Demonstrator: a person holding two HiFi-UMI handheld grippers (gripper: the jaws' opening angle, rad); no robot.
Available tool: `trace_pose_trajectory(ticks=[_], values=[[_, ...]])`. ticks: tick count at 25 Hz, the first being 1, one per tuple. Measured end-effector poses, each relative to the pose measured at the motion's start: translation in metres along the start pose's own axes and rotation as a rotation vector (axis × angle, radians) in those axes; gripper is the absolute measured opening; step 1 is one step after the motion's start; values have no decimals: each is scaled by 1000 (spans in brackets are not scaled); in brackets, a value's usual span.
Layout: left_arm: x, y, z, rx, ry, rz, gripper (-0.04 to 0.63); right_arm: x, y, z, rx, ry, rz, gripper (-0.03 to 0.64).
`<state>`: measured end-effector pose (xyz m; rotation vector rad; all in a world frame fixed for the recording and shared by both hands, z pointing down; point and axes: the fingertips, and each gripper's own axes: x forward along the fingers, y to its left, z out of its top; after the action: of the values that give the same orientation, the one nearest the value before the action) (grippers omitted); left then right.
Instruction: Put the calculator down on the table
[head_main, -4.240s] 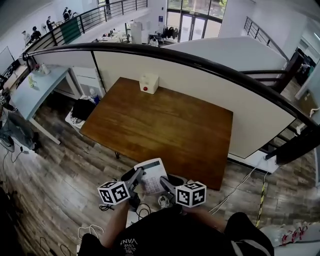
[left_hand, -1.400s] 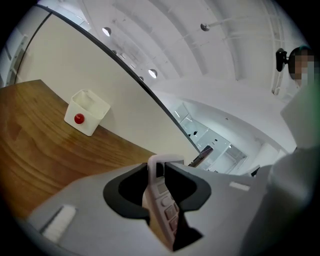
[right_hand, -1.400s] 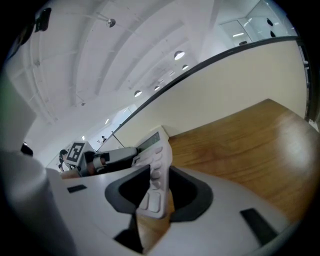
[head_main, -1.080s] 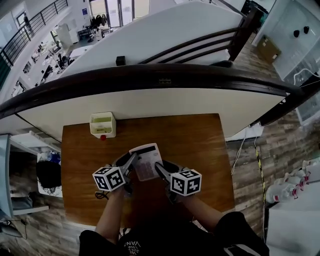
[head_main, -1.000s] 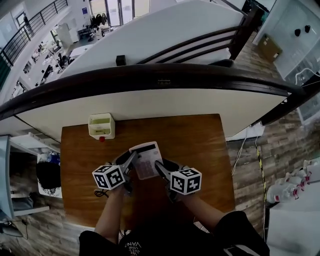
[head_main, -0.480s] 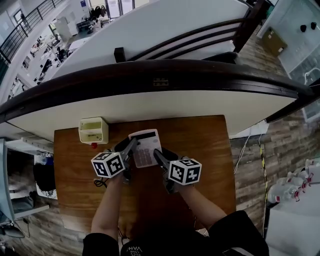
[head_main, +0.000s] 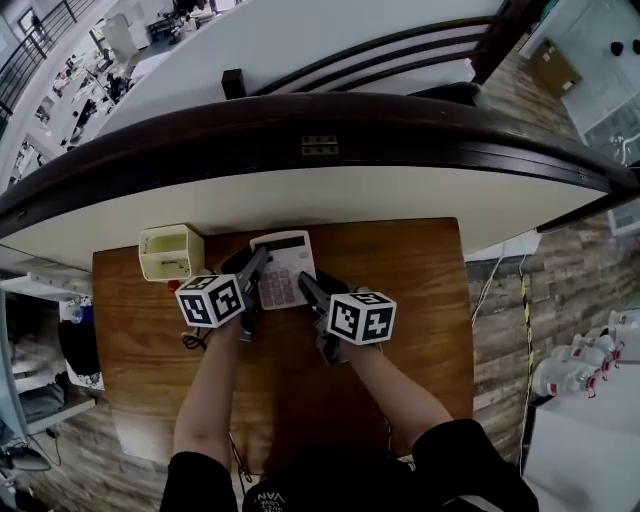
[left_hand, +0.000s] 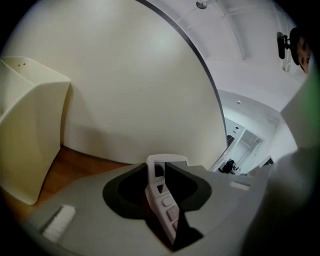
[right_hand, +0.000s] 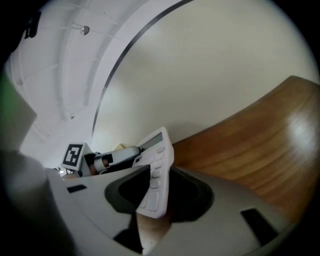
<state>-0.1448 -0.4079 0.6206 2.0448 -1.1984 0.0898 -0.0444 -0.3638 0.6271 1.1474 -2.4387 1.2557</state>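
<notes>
In the head view the left gripper (head_main: 256, 262) and the right gripper (head_main: 304, 284) covered the side edges of the calculator (head_main: 283, 268), so no view showed whether its underside rested on the tabletop (head_main: 400, 290) or hung just above it. The left gripper view caught it edge-on, a thin white sliver with only a few keys showing and its near end lost behind the gripper body. The right gripper view showed more of its face, again cut off at the near end. Both pairs of fingers were clenched on it, one pair on each long side. It lay over the far part of the tabletop, close to the white partition (head_main: 350, 200) and just beside a cream box (head_main: 170, 252), part of which ran out of the left gripper view. Its long axis ran away from the person, with the dark display strip at the end toward the partition. The body was white, with rows of pale keys below the display.
</notes>
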Motion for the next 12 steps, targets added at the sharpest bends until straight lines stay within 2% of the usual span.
trace_pose_trajectory(ticks=[4,12], values=[[16,8,0,12,24,22,100,11,-12,1,28,-1,-11,126],[32,15,2,39,59,49,107,20,-11,7,-17,12,-43,138]])
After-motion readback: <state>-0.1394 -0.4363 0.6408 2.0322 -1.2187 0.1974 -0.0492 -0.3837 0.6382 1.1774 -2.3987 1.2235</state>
